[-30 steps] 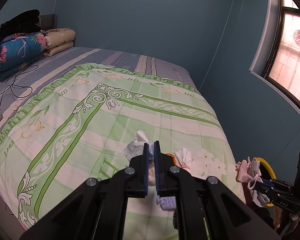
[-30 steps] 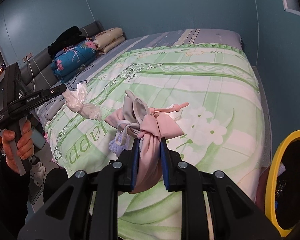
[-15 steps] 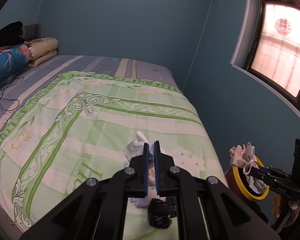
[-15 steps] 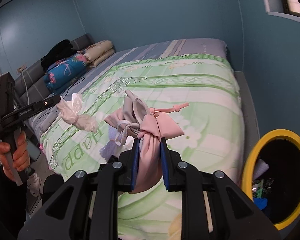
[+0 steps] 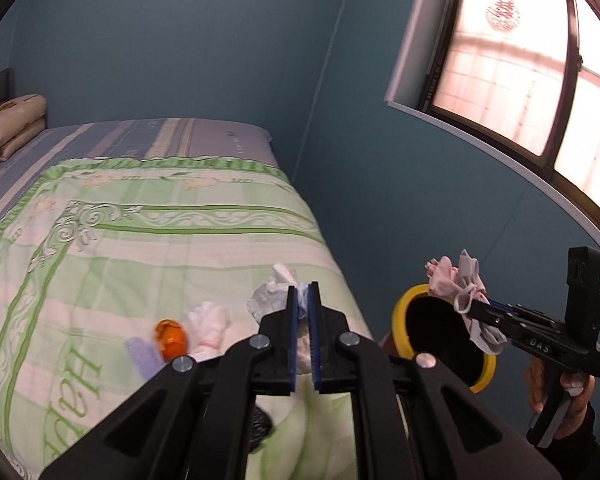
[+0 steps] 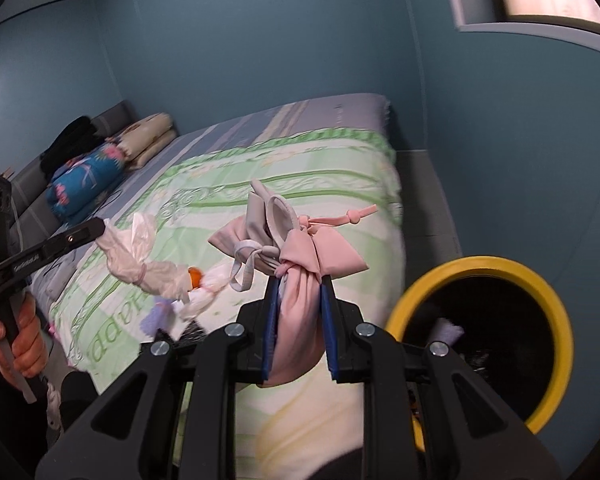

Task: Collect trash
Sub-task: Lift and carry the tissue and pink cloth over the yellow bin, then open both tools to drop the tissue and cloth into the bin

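Trash in our right gripper: our right gripper [image 6: 298, 276] is clamped on a pink and grey cloth bundle [image 6: 300, 240], whose knotted top fans out above the blue pads [image 6: 326, 320]; in the left wrist view we see this gripper [image 5: 470, 308] carrying the bundle [image 5: 456, 280] just over the rim of the bin [image 5: 402, 312].
Trash in our left gripper: our left gripper [image 5: 302, 292] is squeezed narrow on a crumpled white plastic wad [image 5: 274, 290]; from the right wrist view we see the wad [image 6: 140, 256] hanging off the tip of that gripper [image 6: 100, 230], above the near part of the bed.
Bin: we see a dark bin with a yellow rim [image 6: 540, 288] beside the bed, low and to the right of our right gripper, with some scraps already inside.
Trash on the bed: an orange piece [image 5: 170, 334], a white crumpled wad [image 5: 208, 326] touching it, and a pale purple scrap [image 5: 142, 354] lie close together near the foot edge of the green floral blanket [image 5: 140, 240]; a dark crinkled item [image 5: 260, 428] sits lower, partly hidden behind our left gripper.
Far end: folded bedding [image 6: 148, 136] is piled by the headboard against the blue wall [image 5: 180, 40]; a window [image 5: 540, 60] glows pink at upper right.
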{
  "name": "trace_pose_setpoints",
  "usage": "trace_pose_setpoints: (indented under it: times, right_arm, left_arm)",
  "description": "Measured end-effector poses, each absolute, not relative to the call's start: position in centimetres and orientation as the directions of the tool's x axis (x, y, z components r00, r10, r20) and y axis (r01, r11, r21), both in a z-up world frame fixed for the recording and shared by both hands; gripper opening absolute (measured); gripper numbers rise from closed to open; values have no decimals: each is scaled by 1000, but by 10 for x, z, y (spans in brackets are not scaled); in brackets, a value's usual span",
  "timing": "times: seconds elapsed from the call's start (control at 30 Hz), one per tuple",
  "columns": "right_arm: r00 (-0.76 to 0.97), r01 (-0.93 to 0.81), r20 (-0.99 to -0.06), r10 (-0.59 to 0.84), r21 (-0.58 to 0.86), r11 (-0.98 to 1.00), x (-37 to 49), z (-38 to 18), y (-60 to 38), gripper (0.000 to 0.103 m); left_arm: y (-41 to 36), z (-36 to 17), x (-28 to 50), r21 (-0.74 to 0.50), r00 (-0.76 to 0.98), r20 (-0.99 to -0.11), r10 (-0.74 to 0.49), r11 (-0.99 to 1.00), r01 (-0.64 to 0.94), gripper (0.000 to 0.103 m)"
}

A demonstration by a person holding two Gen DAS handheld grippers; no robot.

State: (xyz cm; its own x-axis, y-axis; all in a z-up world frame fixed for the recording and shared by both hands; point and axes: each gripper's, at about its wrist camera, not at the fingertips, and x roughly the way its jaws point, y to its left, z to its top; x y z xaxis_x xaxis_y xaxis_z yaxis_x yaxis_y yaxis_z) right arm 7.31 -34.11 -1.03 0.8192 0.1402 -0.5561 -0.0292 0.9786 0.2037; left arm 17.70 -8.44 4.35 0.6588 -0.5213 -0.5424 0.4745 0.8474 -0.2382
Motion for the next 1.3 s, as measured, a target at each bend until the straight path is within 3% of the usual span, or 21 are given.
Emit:
trace_pose_setpoints:
  times: [0.6, 1.3]
  right_arm:
    - [827, 199, -557, -75, 166, 966, 51, -11, -441, 19]
    - [766, 311, -634, -106, 223, 924, 63, -53, -499, 20]
  left_arm:
    - [-239, 39, 171, -254, 484, -548, -682, 687, 681, 4]
    - [-349, -23, 183, -274, 336, -649, -683, 622, 734, 5]
